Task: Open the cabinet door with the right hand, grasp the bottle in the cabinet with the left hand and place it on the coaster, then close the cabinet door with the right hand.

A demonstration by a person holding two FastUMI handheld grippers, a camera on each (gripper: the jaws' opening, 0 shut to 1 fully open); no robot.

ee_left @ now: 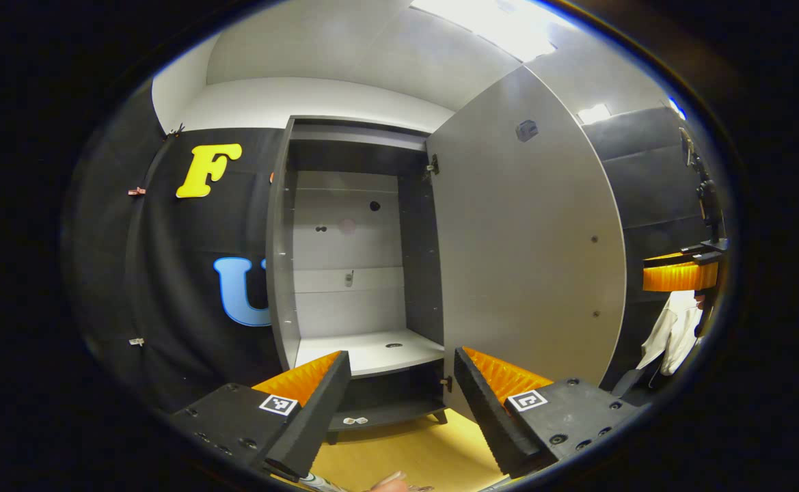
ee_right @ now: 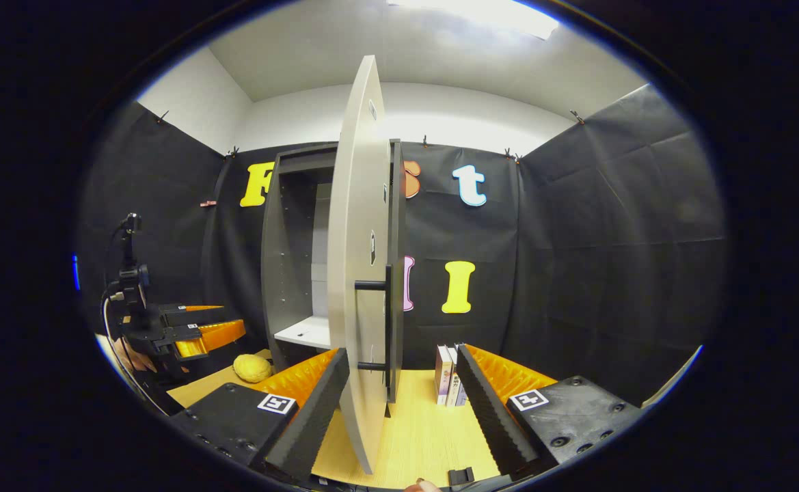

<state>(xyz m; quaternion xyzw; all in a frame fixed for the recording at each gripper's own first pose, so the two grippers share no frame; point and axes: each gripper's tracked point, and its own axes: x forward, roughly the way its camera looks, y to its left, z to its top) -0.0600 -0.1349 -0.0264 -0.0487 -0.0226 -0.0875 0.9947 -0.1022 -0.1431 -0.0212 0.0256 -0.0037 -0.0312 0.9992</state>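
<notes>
The cabinet [ee_left: 351, 273] stands wide open against the black wall, its grey shelf [ee_left: 372, 350] bare, and I cannot tell where the bottle is. The cabinet door [ee_left: 529, 239] is swung out to the right of the opening; in the right gripper view the door [ee_right: 361, 273] stands edge-on, its dark bar handle [ee_right: 387, 321] facing the right gripper [ee_right: 399, 403], whose fingers are spread apart on either side of the door's edge without touching it. The left gripper [ee_left: 399, 410] faces the open compartment, fingers parted and holding nothing. On the wooden tabletop [ee_right: 413, 424] a few books [ee_right: 448, 376] stand upright beside the cabinet, and a yellow lump [ee_right: 252, 367] lies near the left gripper [ee_right: 194, 331].
</notes>
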